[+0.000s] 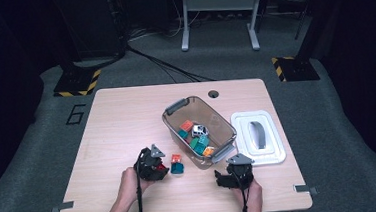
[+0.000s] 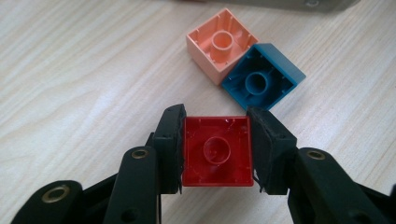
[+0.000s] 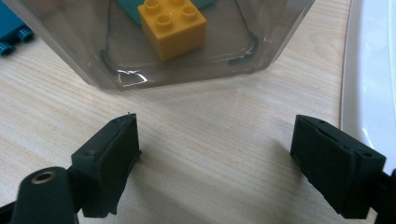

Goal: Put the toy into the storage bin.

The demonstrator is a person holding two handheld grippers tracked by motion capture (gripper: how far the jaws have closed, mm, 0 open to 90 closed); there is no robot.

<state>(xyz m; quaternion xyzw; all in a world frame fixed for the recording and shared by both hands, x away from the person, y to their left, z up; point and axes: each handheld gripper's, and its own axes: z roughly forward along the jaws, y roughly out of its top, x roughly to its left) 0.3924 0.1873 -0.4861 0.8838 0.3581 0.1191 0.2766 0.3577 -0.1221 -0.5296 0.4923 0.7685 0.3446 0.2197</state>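
A red brick lies upside down on the table, hollow side up, and my left gripper is shut on it, pads pressed on two opposite sides. Just beyond it lie a peach brick and a teal brick, both upside down and touching at a corner. In the high view the left gripper is left of these bricks. My right gripper stands open over bare table, just short of the clear bin, with a yellow brick inside it.
The clear plastic bin with grey handles holds several bricks at the table's middle. Its white lid lies to the right, close beside the right gripper. A round cable hole sits near the far edge.
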